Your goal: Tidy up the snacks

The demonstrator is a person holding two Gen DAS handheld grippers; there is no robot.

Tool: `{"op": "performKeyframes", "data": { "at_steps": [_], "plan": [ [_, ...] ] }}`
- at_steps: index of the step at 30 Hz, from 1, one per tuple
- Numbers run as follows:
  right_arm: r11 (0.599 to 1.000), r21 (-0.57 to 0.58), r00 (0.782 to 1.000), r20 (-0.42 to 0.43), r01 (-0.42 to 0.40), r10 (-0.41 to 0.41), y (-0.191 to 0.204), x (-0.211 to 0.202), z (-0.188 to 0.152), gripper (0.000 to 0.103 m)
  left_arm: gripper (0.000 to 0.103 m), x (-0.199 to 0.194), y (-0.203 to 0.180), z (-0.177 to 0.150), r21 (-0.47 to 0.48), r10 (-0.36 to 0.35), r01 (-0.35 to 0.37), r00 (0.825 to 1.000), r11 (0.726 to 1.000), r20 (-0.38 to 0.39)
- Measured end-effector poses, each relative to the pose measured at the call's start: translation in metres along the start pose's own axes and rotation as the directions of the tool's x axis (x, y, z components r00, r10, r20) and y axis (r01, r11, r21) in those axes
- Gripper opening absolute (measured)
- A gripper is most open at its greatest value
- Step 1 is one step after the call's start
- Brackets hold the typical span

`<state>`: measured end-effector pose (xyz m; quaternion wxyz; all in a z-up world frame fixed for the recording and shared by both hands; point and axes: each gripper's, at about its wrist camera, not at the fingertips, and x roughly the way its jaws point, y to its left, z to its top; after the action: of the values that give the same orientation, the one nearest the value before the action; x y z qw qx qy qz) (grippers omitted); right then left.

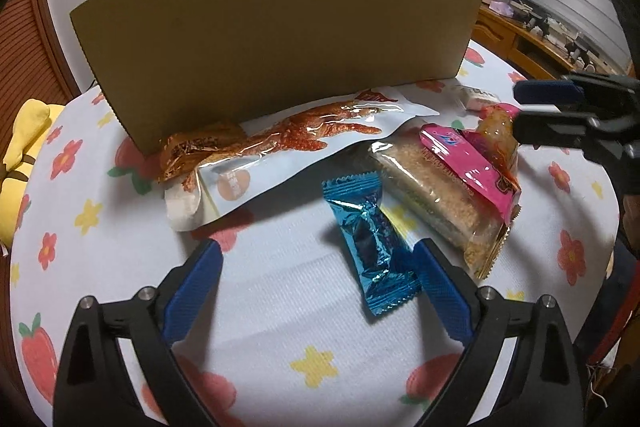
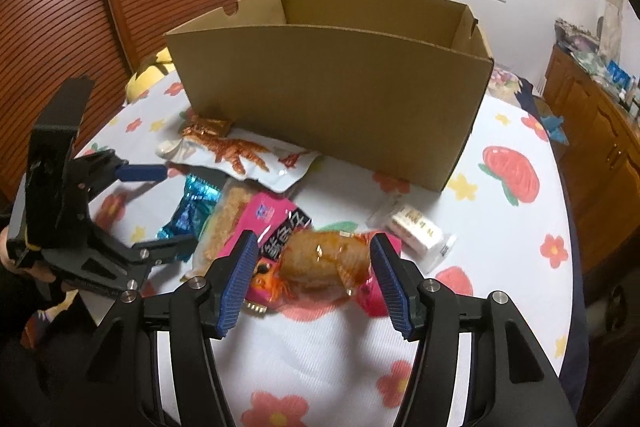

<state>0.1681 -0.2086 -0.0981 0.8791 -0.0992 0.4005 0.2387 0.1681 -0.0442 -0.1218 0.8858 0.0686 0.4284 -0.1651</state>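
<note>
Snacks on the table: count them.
7: brown packet and white pouch by the box; blue candy, crumb bar, pink packet, orange packet clustered; small white packet apart. Box contents hidden.

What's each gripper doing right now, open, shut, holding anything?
Left gripper: open wide, blue candy wrapper between its fingers, not gripped.
Right gripper: open around the orange snack packet, pads not visibly pressing it.

Left gripper (image 1: 318, 261) angled down, jaws spread wide. Right gripper (image 2: 314, 281) angled down too, jaws half apart, gripping nothing.
</note>
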Motion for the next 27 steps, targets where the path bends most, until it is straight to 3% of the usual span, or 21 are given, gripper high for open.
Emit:
{"op": "performKeyframes", "data": {
  "at_steps": [3, 12, 21, 25, 27],
  "plan": [
    [1.000, -0.010, 1.000, 0.004, 0.008, -0.008, -0.001, 0.007, 0.008, 0.060, 0.103, 0.002, 0.000, 0.001, 0.009, -0.005, 0.006, 1.000, 1.000, -0.016],
    [1.000, -0.002, 0.997, -0.077, -0.022, 0.022, -0.011, 0.039, 0.025, 0.060, 0.103, 0.002, 0.000, 0.002, 0.012, -0.010, 0.010, 1.000, 1.000, -0.016],
    [0.995, 0.033, 0.987, -0.130, -0.095, 0.099, -0.021, 0.031, 0.006, 0.062, 0.103, 0.001, 0.001, 0.003, 0.005, -0.008, 0.008, 1.000, 1.000, -0.019],
    [0.994, 0.019, 0.984, -0.139, -0.108, 0.110, -0.016, 0.022, -0.007, 0.061, 0.098, -0.002, 0.006, 0.003, -0.033, -0.035, 0.035, 0.999, 0.999, 0.000],
    [0.994, 0.008, 0.985, -0.137, -0.107, 0.107, -0.012, 0.017, -0.012, 0.061, 0.089, -0.006, 0.011, 0.003, -0.065, -0.067, 0.068, 0.997, 0.996, 0.025]
  ]
}}
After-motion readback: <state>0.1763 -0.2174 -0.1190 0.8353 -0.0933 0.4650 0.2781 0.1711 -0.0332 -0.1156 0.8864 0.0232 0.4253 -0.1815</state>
